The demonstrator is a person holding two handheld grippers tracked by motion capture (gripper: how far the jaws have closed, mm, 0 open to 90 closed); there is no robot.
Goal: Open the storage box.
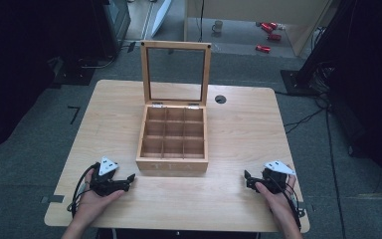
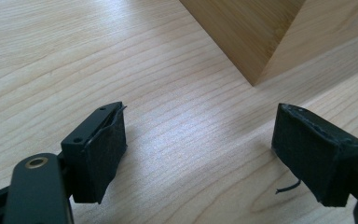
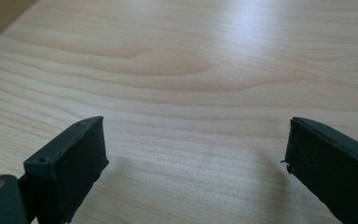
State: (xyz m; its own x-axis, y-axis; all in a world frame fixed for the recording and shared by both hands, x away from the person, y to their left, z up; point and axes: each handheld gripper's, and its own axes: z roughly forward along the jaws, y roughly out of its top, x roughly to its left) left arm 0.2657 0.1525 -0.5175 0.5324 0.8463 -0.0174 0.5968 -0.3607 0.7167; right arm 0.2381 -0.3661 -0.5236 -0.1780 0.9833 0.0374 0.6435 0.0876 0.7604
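Wood is under everything I do: the pale table point(image 1: 243, 124) carries a wooden tea box point(image 1: 173, 162) at the centre of the high view, its glass-paned lid point(image 1: 176, 73) standing upright on two small hinges along the back edge. At the lower left of that view I hold my left gripper point(image 1: 130, 178), resting on the table with both jaws spread wide and nothing between them; in the left gripper view one near corner of the box point(image 2: 256, 42) rises at the upper right, near but apart from my pads point(image 2: 109, 149). Moving right to the box itself, nine compartments sit in three rows of three, and every one looks empty as far as I can see, though the near row is partly hidden by the front wall. At the lower right I hold my right gripper point(image 1: 247, 179), also resting low, jaws fully parted and gripping nothing, with bare table grain ahead of it in the right gripper view. My worry is the lid: it stands balanced upright, so a careless push from either side could drop it hard onto the frame, or shove the light box across the smooth table instead of closing it. Reaching in with open jaws, I could also catch a thin divider.
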